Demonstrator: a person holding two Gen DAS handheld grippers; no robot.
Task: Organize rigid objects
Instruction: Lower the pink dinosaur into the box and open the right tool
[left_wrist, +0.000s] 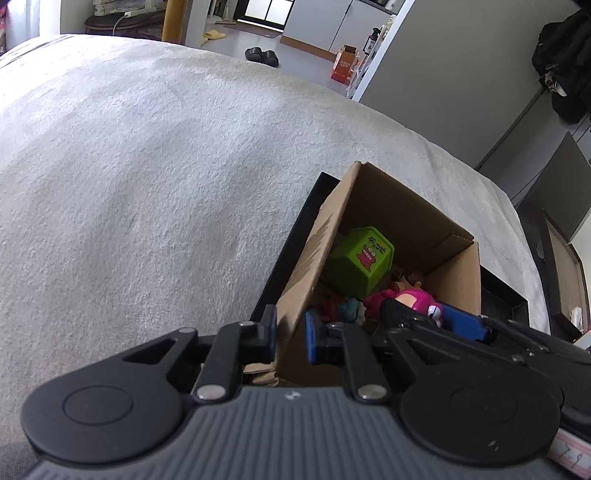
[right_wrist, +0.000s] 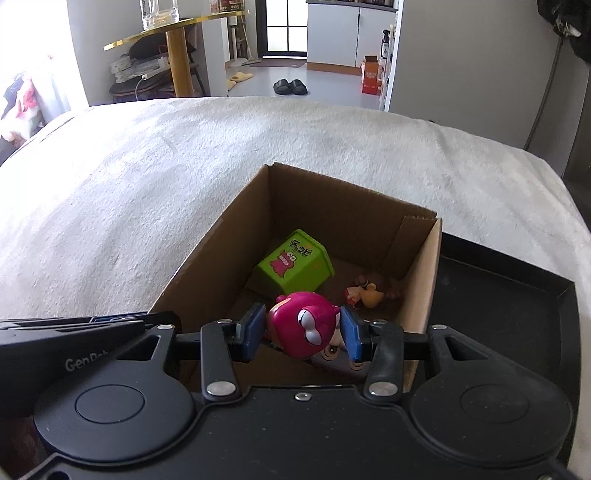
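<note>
The glossy pink big-eyed toy figure (right_wrist: 301, 326) hangs just inside the open brown cardboard box (right_wrist: 207, 258), pinched between the blue pads of the right gripper (right_wrist: 303, 332). Below it in the box lie a tipped green plastic tub with a cartoon label (right_wrist: 295, 264) and a small brown-haired doll (right_wrist: 369, 293). The left gripper (left_wrist: 290, 334) clamps the box's near left wall. The box sits on a black tray (right_wrist: 517, 295) on a white fuzzy blanket (right_wrist: 147, 166).

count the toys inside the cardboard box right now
4 visible: green cube toy at the back, pink figure in the right jaws, small brown figure far right, blue-red one by the left wall. More may be hidden.
</note>
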